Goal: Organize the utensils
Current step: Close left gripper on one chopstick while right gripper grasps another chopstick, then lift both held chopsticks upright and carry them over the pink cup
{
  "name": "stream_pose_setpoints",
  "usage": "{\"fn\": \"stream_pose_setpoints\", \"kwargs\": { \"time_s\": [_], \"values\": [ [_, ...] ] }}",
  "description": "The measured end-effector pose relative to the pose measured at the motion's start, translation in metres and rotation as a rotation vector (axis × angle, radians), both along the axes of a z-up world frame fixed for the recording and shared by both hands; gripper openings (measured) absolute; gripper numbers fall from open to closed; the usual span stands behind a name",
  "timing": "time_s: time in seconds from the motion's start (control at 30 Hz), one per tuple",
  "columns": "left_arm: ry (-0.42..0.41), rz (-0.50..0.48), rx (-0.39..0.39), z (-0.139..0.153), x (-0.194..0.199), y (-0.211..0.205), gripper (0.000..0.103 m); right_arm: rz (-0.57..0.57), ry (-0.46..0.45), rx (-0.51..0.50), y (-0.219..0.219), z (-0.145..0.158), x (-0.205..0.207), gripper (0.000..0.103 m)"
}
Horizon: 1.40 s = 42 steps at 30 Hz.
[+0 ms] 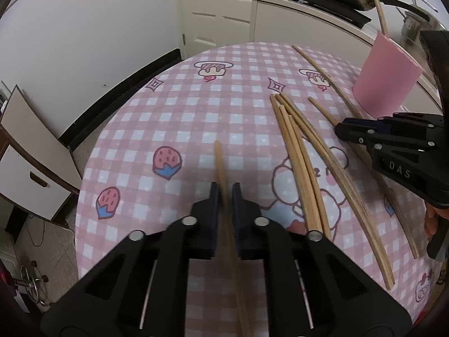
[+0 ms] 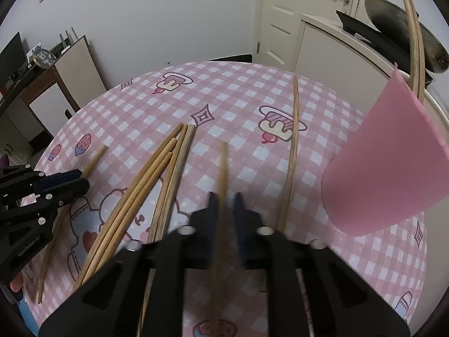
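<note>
Nearest the left wrist camera, the left gripper is pinched shut on a single wooden chopstick, whose blurred tip sticks out beyond the fingers over the pink checked tablecloth. The right gripper is likewise clamped on its own chopstick, which runs back between the fingers toward the camera. Both tools point steeply down at the table, side by side, with the right one visible at the edge of the left view.

Between the two grippers lies a loose bundle of chopsticks, fanned out and touching one another, and one more long chopstick lies alone nearer the cup. Farther off on the right stands the pink cup, with a couple of sticks already standing in it.

The pick-up step looks complete for both hands. Next, each stick probably needs lifting clear, tipping upright and lowering into the cup's mouth, one at a time, without knocking the light cup over.
</note>
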<state>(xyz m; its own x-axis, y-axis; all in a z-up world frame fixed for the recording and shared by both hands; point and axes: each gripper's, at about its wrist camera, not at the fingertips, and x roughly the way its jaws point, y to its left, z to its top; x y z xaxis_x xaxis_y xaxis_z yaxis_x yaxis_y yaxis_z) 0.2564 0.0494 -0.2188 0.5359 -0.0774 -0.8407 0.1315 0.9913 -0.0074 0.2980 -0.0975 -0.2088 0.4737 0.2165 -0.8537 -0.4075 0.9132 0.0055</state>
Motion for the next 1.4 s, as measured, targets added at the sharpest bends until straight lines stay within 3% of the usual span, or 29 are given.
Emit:
{"fn": "stream_pose_setpoints", "kwargs": {
  "time_s": [0.27, 0.43, 0.67, 1.0, 1.4],
  "values": [
    [-0.012, 0.013, -0.061, 0.018, -0.011, 0.004, 0.006, 0.008, -0.020, 0.065, -0.006, 0.022, -0.016, 0.004],
    [-0.079, 0.004, -0.111, 0.056, -0.031, 0.004, 0.006, 0.016, -0.073, 0.124, -0.012, 0.056, -0.034, 0.004],
    [-0.192, -0.024, -0.114, 0.107, -0.061, -0.010, 0.006, 0.026, -0.176, 0.167, -0.024, 0.105, -0.070, 0.004],
    [-0.333, -0.064, -0.147, 0.166, -0.110, -0.031, 0.006, 0.013, -0.288, 0.196, -0.046, 0.150, -0.113, 0.004],
    [-0.443, -0.104, -0.229, 0.215, -0.112, -0.067, 0.005, -0.017, -0.399, 0.221, -0.074, 0.191, -0.137, 0.004]
  ]
}}
